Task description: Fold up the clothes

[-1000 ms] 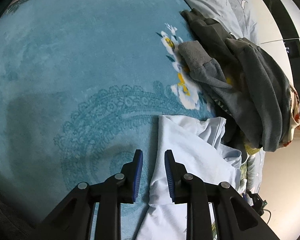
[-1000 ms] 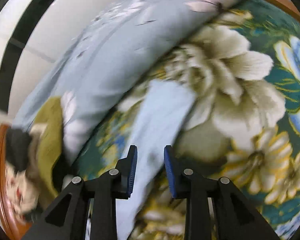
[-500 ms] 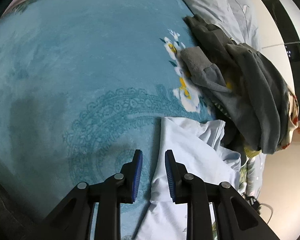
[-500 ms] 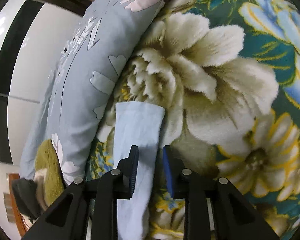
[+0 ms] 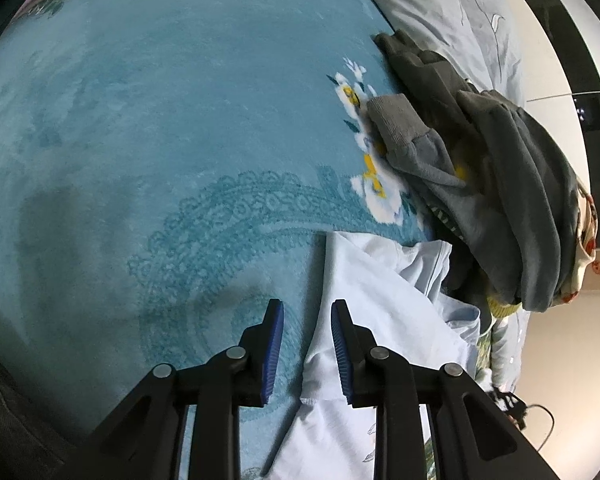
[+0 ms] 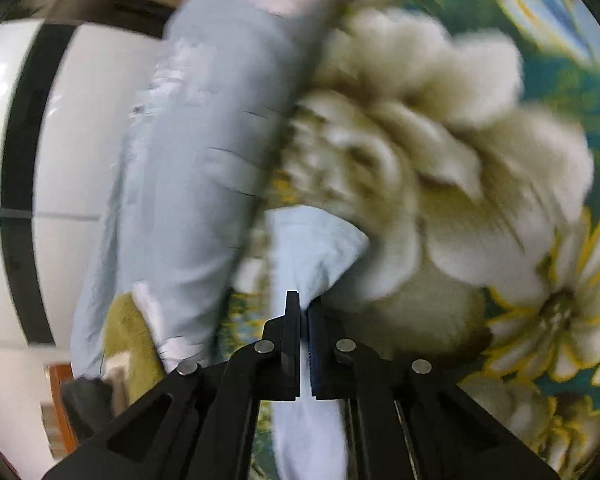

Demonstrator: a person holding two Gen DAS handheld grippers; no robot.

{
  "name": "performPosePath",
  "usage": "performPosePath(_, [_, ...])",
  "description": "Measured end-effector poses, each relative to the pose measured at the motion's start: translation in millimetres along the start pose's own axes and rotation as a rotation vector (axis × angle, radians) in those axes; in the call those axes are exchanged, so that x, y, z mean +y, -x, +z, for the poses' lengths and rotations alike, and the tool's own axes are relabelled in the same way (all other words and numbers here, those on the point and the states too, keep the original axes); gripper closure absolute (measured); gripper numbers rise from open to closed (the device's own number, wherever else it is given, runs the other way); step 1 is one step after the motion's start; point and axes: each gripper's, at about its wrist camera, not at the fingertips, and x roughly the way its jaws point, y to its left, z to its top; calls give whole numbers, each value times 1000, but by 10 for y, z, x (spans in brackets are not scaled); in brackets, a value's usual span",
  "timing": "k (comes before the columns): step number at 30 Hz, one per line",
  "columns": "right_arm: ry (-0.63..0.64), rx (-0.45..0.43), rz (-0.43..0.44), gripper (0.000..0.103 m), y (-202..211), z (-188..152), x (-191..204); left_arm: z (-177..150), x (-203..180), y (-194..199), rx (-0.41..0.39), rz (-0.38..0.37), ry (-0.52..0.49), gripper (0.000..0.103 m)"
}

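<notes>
Your left gripper [image 5: 307, 350] stands open, a clear gap between its blue pads [image 5: 272, 350], and it has hold of nothing. The right-hand pad sits just over the near edge of the pale blue shirt [image 5: 380, 304]; whether it touches the cloth you cannot tell from this view. The other pad hangs over the bare teal blanket [image 5: 160, 140]. The shirt lies rumpled on the blanket, running from under your gripper away to the right, with its hem at the bottom of the view. Beyond it, a heap of grey clothes [image 5: 500, 160] rests on the blanket's white and yellow flower print, one ribbed cuff [image 5: 396, 120] reaching toward the middle. Farther still lies a light grey-blue quilt [image 5: 440, 12].

Your right gripper [image 6: 303, 314] is closed down to a thin slit and pinches a sleeve-like strip of the shirt [image 6: 312, 252]. The cloth passes between the fingers and bunches just ahead of the tips; more of it hangs below them. This view is blurred. Behind the pinched cloth is a floral blanket [image 6: 440, 140] with large cream blooms, and to its left the grey-blue quilt [image 6: 200, 140], lying along the white wall [image 6: 84, 120].
</notes>
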Motion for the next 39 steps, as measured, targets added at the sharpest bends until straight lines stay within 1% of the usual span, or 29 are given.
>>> performPosePath(2, [87,-61,117,100,324,38,179,10,22,-5,1,-17,18,75])
performPosePath(5, [169,-87,46,100,471,52,212,11,9,-50,20,-33,21,75])
performPosePath(8, [251,-112,-23,100,618,62,247,-7,-50,-65,32,-37,-4,75])
performPosePath(10, [297,-104,6,100,715,-123,327,-14,-74,-58,32,-41,-16,75])
performPosePath(13, [527,-88,85,100,866,-631,868,-16,-68,-37,31,-56,-15,75])
performPosePath(16, [877,-95,157,100,1108,-1540,1363,-6,-21,2,17,-91,14,74])
performPosePath(17, [963,-86,164,100,1109,-1857,1453,-5,-8,28,9,-97,19,74])
performPosePath(19, [1103,8,236,100,1037,-2633,1544,-7,16,78,-6,-105,24,74])
performPosePath(22, [1198,216,344,100,872,-3666,1538,-3,40,108,-5,-131,28,74])
performPosePath(24, [1230,359,352,100,647,-4258,1463,-1,55,127,-5,-149,30,73])
performPosePath(25, [1234,416,336,100,520,-4499,1373,0,63,137,-5,-157,31,73])
performPosePath(27, [1279,510,265,100,257,-4893,1218,2,79,157,-4,-175,34,72])
performPosePath(29, [1414,515,163,100,89,-5289,1029,5,95,176,-4,-192,36,69])
performPosePath(31, [1491,504,120,100,52,-5463,916,7,111,196,-3,-209,39,64])
performPosePath(32, [1514,504,115,100,96,-5530,860,8,119,206,-3,-218,40,61])
performPosePath(34, [1593,470,106,100,171,-5632,847,10,129,222,-1,-235,40,60])
performPosePath(36, [1615,486,113,100,184,-5649,838,-2,81,204,11,-245,17,60])
performPosePath(38, [1637,503,121,100,196,-5666,830,-23,32,182,25,-243,-11,57])
performPosePath(39, [1648,511,125,97,202,-5675,826,-34,6,163,35,-237,-25,56])
